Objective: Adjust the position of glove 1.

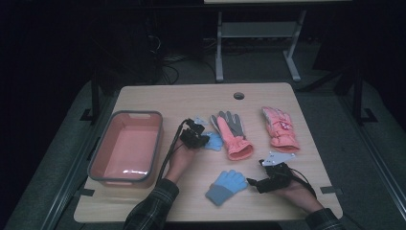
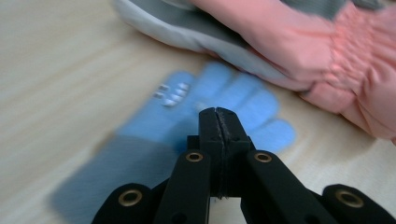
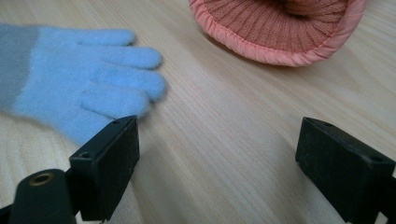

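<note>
On the desk, left hand-held gripper [image 2: 219, 116] hovering over small blue glove [image 2: 187, 121], jaws pressed together, right hand-held gripper [image 3: 217, 154] resting at 5 o'clock, jaws gaping apart beside second blue glove [image 3: 79, 88].

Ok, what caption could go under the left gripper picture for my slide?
The left gripper, jaws shut, over a blue knit glove beside a pink and grey ski glove.

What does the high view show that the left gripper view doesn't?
High view: pink plastic tub with grey rim, second light-blue knit glove with grey cuff near the open right gripper, separate pink padded glove at right. Left gripper view: left gripper with jaws shut above a light-blue knit glove, small silver print on its back. Both: that glove, the pink-and-grey padded glove beside it, the wooden tabletop.
</note>
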The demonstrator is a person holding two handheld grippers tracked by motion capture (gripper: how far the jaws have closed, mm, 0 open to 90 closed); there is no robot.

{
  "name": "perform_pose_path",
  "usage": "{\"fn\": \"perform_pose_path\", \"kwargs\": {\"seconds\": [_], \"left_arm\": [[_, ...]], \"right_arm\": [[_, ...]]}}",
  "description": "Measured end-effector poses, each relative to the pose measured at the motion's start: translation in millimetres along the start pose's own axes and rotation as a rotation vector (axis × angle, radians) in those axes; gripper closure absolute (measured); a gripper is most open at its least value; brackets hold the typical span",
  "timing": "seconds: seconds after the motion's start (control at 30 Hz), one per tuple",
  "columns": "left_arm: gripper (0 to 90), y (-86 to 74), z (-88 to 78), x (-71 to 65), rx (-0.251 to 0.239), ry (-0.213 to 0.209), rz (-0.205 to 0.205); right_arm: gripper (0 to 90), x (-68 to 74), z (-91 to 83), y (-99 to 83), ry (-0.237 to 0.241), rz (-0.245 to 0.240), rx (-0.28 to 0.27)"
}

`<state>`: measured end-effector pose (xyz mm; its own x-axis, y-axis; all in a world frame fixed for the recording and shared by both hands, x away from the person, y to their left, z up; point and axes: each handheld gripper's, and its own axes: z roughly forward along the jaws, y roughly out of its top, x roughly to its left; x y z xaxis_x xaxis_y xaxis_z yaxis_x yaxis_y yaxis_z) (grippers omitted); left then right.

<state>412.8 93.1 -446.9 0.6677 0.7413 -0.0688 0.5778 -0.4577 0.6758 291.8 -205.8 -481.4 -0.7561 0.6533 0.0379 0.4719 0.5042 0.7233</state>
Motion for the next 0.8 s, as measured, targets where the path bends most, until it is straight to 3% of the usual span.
{"fn": "perform_pose_path", "kwargs": {"seconds": [0.1,0.27,0.53,0.8], "left_arm": [[89.5,1.2,-5.8,14.6,-0.009,0.030,-0.033],[89.5,-2.6,-5.1,31.1,0.025,0.065,-0.051],[89.5,-13.9,-14.7,15.8,0.096,0.065,0.000],[89.4,-32.7,-30.1,-3.7,0.142,-0.006,0.046]], "right_arm": [[12.8,0.0,0.0,0.0,0.001,0.000,0.000],[12.8,0.0,0.0,0.0,0.001,0.000,0.000],[12.8,-0.1,0.0,0.0,0.000,-0.001,0.000],[12.8,0.0,0.0,0.0,0.000,-0.001,0.000]]}}
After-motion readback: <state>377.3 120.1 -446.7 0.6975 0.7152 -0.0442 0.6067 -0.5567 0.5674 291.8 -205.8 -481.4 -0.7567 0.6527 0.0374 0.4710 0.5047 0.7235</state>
